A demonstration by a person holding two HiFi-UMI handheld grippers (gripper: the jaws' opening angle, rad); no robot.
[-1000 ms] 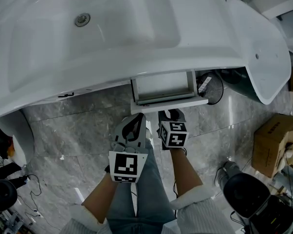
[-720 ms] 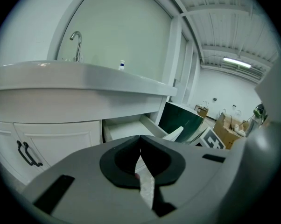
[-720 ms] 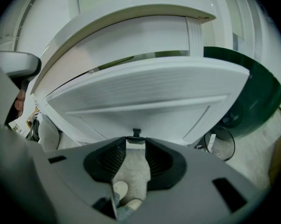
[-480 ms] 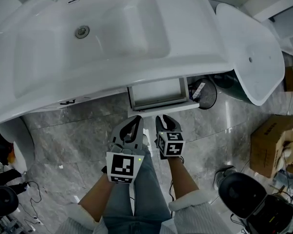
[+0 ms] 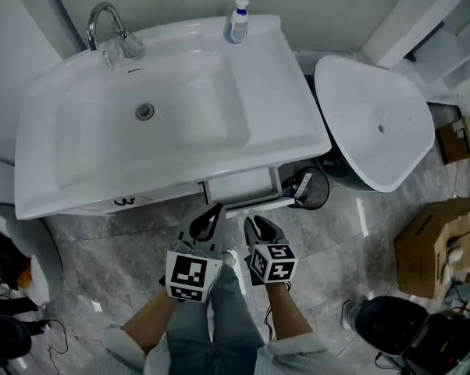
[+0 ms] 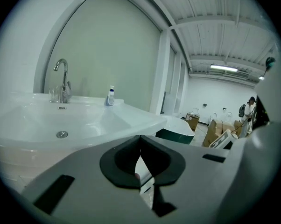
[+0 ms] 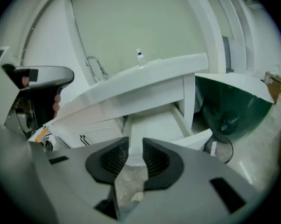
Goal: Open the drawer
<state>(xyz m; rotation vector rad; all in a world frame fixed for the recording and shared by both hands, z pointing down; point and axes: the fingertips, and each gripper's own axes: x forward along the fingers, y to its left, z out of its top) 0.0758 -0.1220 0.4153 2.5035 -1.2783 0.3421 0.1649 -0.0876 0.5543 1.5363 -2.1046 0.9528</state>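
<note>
The white drawer (image 5: 239, 187) stands pulled out from under the white sink vanity (image 5: 282, 108), its inside bare in the right gripper view (image 7: 152, 125). Both grippers hang side by side in front of the drawer, apart from it, above the person's legs. My left gripper (image 5: 217, 208) is shut, its dark pads meeting at the tip (image 6: 140, 136) with nothing between them. My right gripper (image 5: 252, 223) has a narrow gap between its ribbed pads (image 7: 135, 146); its jaws are closing and hold nothing.
A faucet (image 5: 106, 26) and a small bottle (image 5: 236, 18) stand on the vanity's back edge. A white oval basin with a dark green underside (image 5: 375, 123) sits at the right, a black wire bin (image 5: 309, 187) beside the drawer, and a cardboard box (image 5: 430, 244) on the grey marble floor.
Both grippers have risen and drawn back from the open drawer, and the whole sink top has come into the head view. The right gripper's jaws stand narrower than before.
</note>
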